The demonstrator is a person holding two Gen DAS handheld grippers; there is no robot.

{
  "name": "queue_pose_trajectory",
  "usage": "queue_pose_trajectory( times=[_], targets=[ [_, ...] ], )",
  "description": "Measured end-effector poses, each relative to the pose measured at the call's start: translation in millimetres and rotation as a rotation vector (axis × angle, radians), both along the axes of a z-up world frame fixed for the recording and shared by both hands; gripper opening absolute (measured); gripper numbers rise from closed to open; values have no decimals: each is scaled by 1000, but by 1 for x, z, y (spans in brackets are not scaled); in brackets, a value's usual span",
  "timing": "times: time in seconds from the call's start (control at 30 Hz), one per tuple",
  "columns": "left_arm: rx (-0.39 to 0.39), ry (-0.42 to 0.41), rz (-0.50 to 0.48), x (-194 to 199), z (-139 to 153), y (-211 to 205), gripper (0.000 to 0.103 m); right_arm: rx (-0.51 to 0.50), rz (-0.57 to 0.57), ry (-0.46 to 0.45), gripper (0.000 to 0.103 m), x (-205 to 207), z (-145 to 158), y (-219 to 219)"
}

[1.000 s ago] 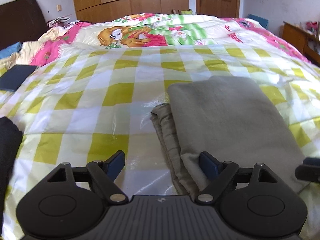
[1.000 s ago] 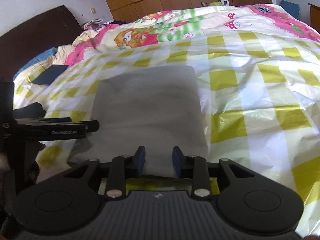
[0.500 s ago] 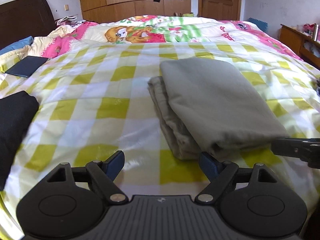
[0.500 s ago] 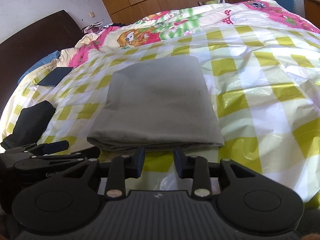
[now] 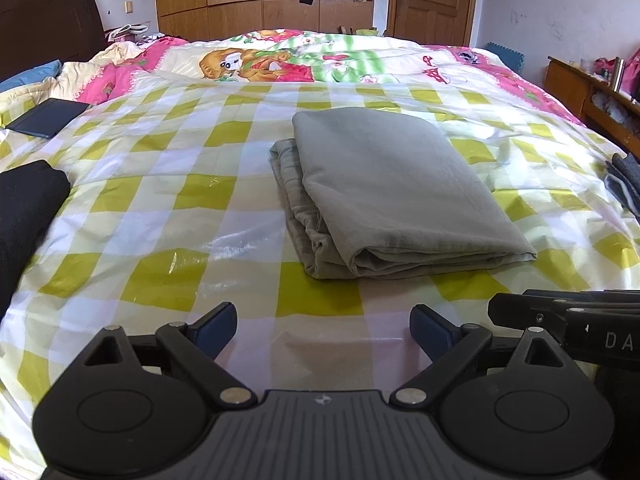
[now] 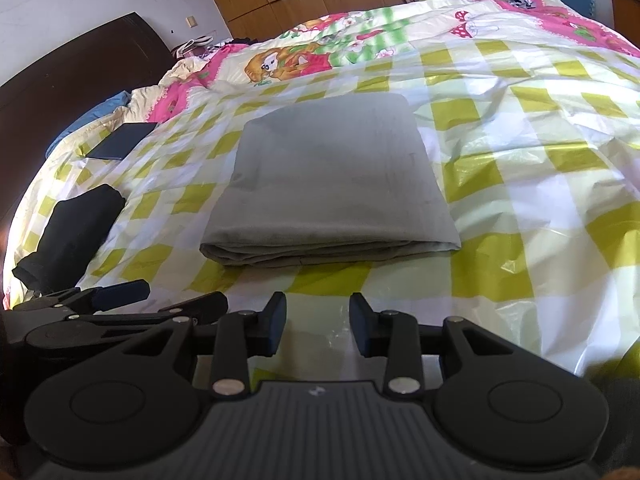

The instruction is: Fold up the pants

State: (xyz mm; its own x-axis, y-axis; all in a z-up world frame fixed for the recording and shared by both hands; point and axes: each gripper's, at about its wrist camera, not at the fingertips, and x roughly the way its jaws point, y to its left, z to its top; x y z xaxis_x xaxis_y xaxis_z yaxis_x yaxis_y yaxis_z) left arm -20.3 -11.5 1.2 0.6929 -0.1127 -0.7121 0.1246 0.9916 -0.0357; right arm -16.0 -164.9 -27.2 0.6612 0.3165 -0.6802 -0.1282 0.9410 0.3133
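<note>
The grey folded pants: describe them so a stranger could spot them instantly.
Start at the bed's yellow-and-white checked cover. In its middle lie the grey folded pants, a flat rectangular stack. The dark garment at the left edge is black, and the dark blue flat item lies nearer the headboard.

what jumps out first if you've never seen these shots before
The folded grey pants lie in a neat stack at the middle of the bed, on a yellow-and-white checked cover. Both grippers hang just short of its near edge, empty: the left gripper wide open, the right gripper narrower. A black garment sits off left.
</note>
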Motion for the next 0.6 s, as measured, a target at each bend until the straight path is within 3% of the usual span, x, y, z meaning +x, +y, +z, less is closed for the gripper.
queue_pose_trajectory(
  times=[0.6],
  targets=[
    [10,3,11,-5,-3,0,103,-33,9,-7,40,-6,-1,6]
  ],
)
